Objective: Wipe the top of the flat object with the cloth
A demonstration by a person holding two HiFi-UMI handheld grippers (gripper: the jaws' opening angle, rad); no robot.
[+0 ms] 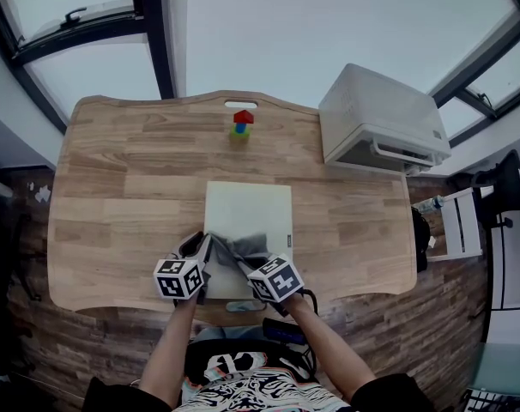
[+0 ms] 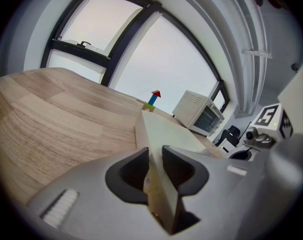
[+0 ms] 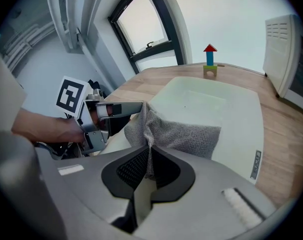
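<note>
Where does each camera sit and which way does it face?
Head view: on the person's head, looking steeply down at the wooden table; both forearms, left hand-held gripper and right hand-held gripper show.
Left gripper view: rides the left hand-held gripper, looking along jaws clamped on the flat object toward the windows; only gripper parts show.
Right gripper view: rides the right hand-held gripper, jaws pinching the grey cloth; the person's left hand shows.
All three share the toy block tower.

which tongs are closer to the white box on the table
Right. The right tongs hold the cloth on the flat object's near edge, toward the white box; the left tongs clamp the object's near left corner, farther off.
</note>
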